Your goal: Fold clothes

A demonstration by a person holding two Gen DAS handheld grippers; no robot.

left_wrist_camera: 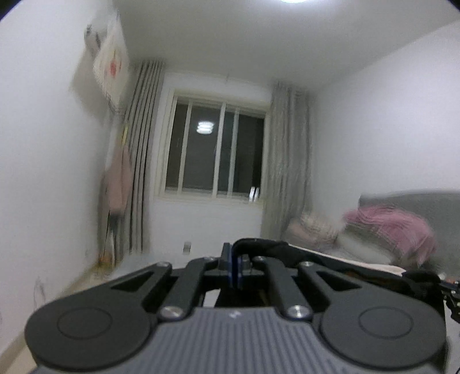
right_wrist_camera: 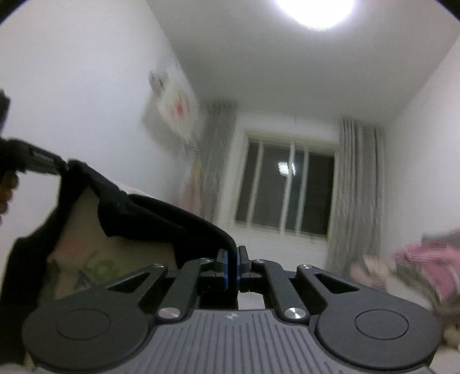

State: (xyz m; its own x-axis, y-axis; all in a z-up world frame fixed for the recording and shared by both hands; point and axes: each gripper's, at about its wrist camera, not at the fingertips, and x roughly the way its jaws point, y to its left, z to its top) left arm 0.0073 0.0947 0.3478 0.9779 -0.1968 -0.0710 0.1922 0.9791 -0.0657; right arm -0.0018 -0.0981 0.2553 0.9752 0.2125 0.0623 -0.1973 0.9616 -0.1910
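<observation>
Both grippers are up in the air here, pointed at the far wall of a bedroom, with a black garment [right_wrist_camera: 149,213] stretched between them. The left gripper [left_wrist_camera: 235,266] has its jaws clenched on one edge of the garment, and the cloth bunches up just past its tips and trails off to the right, over the front of the tool. The right gripper [right_wrist_camera: 232,266] is pinching the other edge, jaws tight together with the dark fabric rising from them and running up to the left. In the right wrist view that fabric hangs like a sling and covers most of the lower left, so it blocks a good chunk of the room on that side. Through the gap under it you can make out a pale cloth with some green and pink print [right_wrist_camera: 86,259], too blurry to read. At the far left edge of the same view the left gripper's dark tip [right_wrist_camera: 43,159] holds the top corner of the garment. Background stuff: a dark window [left_wrist_camera: 215,152] with grey curtains [left_wrist_camera: 141,161] on both sides, a wall hanging with a red patch [left_wrist_camera: 112,66], something pink hanging by the left curtain [left_wrist_camera: 119,181], a bed [left_wrist_camera: 359,247] on the right with a pink blanket [left_wrist_camera: 394,227] heaped on it, and a bright ceiling light [right_wrist_camera: 314,11].
</observation>
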